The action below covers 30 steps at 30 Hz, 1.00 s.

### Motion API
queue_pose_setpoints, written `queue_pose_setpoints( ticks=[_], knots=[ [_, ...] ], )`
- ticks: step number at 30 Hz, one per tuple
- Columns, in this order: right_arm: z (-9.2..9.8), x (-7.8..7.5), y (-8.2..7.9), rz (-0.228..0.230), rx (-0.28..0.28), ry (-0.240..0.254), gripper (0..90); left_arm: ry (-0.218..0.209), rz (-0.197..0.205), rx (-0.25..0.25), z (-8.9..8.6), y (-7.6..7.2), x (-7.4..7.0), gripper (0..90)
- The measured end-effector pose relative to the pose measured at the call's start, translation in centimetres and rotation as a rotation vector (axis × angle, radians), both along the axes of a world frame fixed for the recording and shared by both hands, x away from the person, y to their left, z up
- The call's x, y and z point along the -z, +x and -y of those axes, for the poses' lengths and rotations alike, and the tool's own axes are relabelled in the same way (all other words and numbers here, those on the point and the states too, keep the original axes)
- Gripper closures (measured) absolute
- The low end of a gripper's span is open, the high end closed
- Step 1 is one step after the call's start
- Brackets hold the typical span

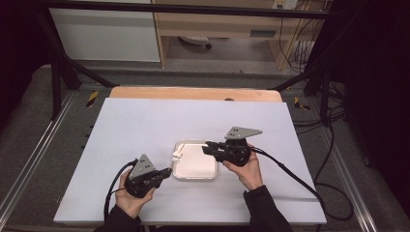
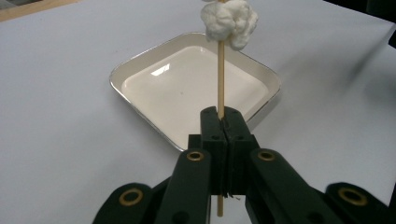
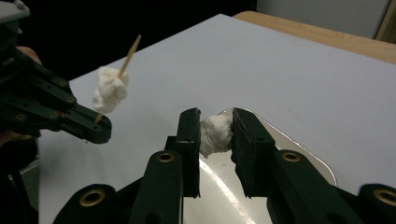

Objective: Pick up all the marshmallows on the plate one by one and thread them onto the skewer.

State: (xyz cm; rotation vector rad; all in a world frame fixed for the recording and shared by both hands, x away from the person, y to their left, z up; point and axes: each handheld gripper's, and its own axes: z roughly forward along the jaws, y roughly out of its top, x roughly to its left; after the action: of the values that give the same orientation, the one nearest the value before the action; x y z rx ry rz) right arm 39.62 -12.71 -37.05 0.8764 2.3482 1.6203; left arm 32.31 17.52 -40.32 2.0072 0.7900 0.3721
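A: Any brands, labels, readable writing?

B: None legible on the things in hand. Moving on.

A: Left tongs [image 1: 167,173]?

B: Clamped tight on a thin wooden skewer [image 2: 221,74], pads pressed together with the stick pinched between them. In the left gripper view the skewer runs straight away from the jaws, and a short end sticks out below the pads.

A: Long axis on the tabletop?

B: In the high view the skewer [image 1: 174,160] slants up and to the right from the left tongs, pointing over the left edge of the tray [image 1: 210,174]. In the right gripper view its sharp tip [image 3: 136,41] pokes bare past the white lump.

A: What's on the stick?

B: One white fluffy lump [image 2: 230,21], like a marshmallow, threaded near the far end. It's in the air, just above the tray's near rim, not touching it.

A: Right tongs [image 3: 215,133]?

B: Narrow gap, gripping a second white lump [image 3: 215,134], both pads pressing its sides. It's held off the tray, over the shiny tray floor [image 3: 219,196].

A: Tray?

B: Square, white inside, silvery rim, flat on the white tabletop [image 1: 145,125], between the two hands. Nothing lying in it that I can see.

A: Tongs relative to each other?

B: Near each other, apart, facing across the tray.
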Motion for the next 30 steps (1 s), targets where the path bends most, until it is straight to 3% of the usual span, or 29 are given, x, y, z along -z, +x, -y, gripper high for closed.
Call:
queue_pose_setpoints(
  ticks=[9, 16, 30],
  knots=[
    [1.1, -1.9, -1.8, 0.000, -0.045, 0.181, 73.8, 0.013, 0.001, 0.046, 1.6, -0.5, 0.2, 88.7],
    [1.1, -2.1, -1.8, -0.012, -0.062, 0.205, 74.0, 0.034, 0.016, 0.082, 2.8, -1.0, 0.2, 88.7],
    [0.5, -1.8, -1.7, -0.040, -0.093, 0.218, 74.5, 0.033, 0.038, 0.094, 2.9, -1.3, 0.1, 88.7]
  ],
)
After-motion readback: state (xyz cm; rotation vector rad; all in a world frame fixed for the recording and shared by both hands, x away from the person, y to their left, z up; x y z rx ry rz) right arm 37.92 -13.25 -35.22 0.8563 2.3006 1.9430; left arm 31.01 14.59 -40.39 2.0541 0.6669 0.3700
